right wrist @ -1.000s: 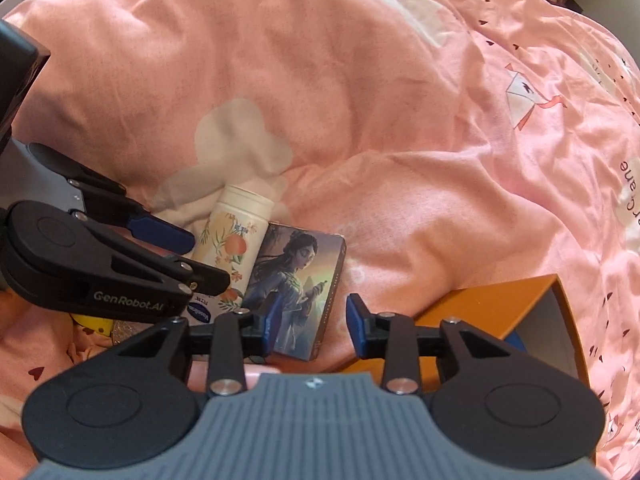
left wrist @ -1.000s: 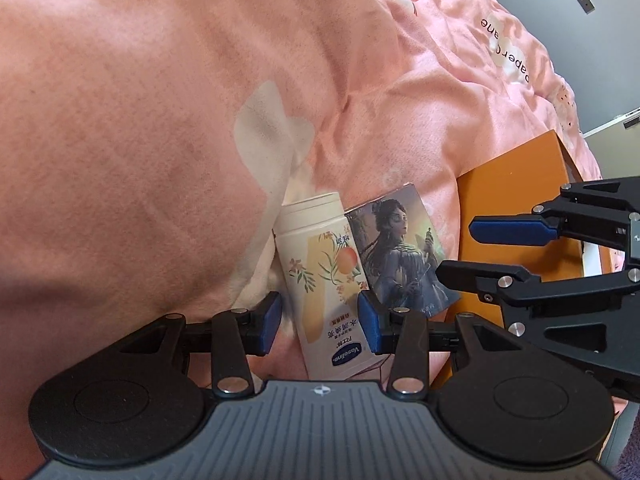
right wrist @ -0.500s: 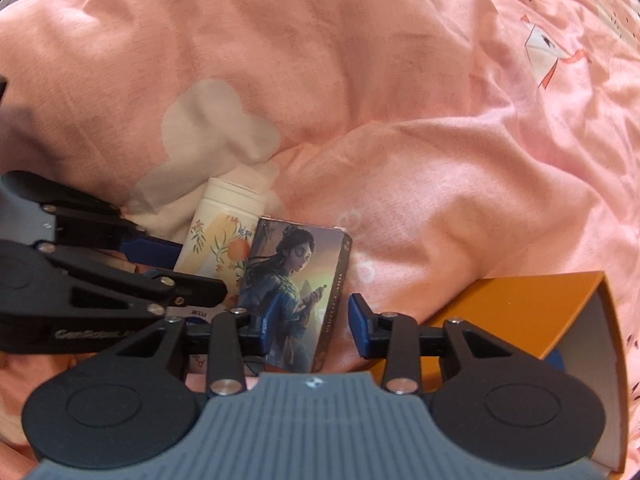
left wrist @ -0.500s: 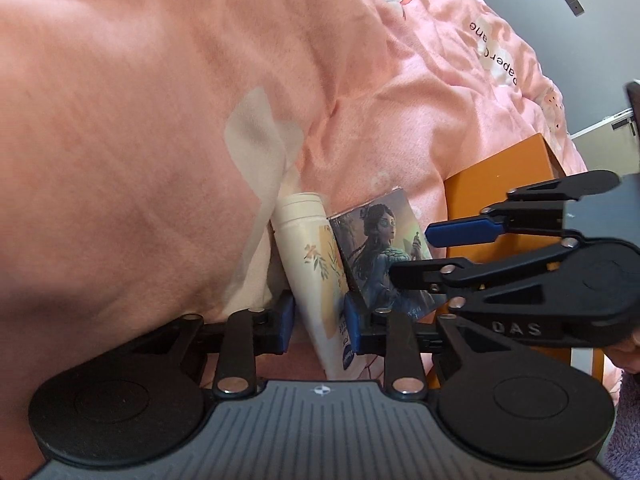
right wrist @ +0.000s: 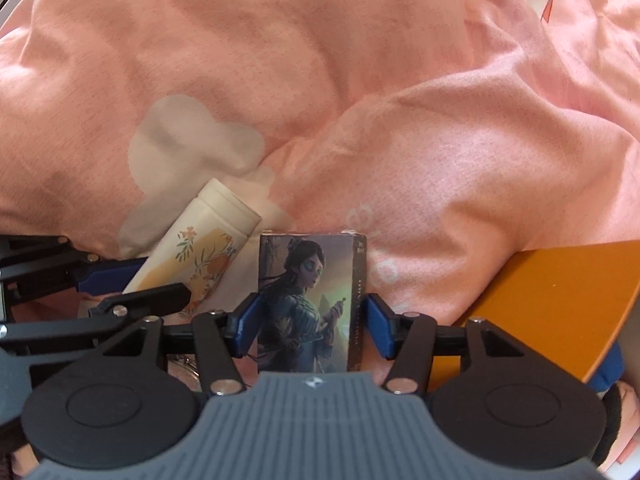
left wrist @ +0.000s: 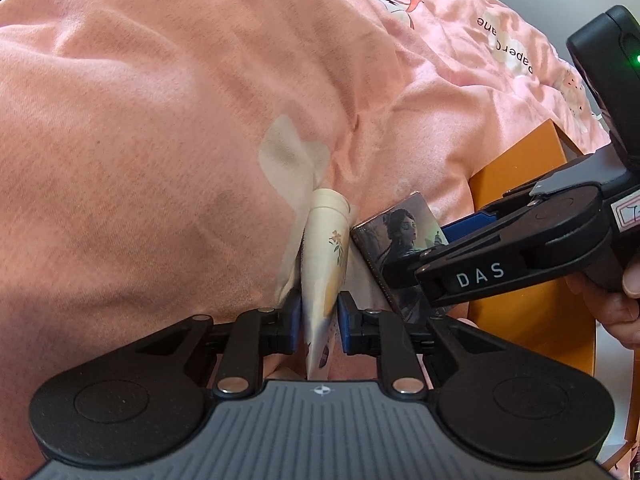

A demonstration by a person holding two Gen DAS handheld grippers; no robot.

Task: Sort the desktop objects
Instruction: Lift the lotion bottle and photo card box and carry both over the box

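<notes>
So both grippers are down in the same little pocket of the pink blanket (left wrist: pixel 168 128). In the left wrist view, bottom centre, the left gripper (left wrist: pixel 319 316) has its blue pads pinched right onto the cream lotion tube (left wrist: pixel 326 248), squashing it flat between them, so it's clamped narrow on that tube. The tube's cap end points up toward the middle of the frame, next to a pale patch on the blanket.

Just right of the tube is the card box (left wrist: pixel 400 240) with a painted figure on it. In the right wrist view it sits bottom centre, between the right gripper (right wrist: pixel 311 326) pads. Those jaws are opening, and there's a small gap showing at each side of the box, so the pads aren't pressing on it. The tube lies tilted to the left of the box there, touching or nearly so, hard to say.

An orange box (right wrist: pixel 560 300) sits at the lower right of that view, partly under the blanket fold. A hand (left wrist: pixel 624 300) on the right gripper's handle shows at the right edge of the left wrist view.
</notes>
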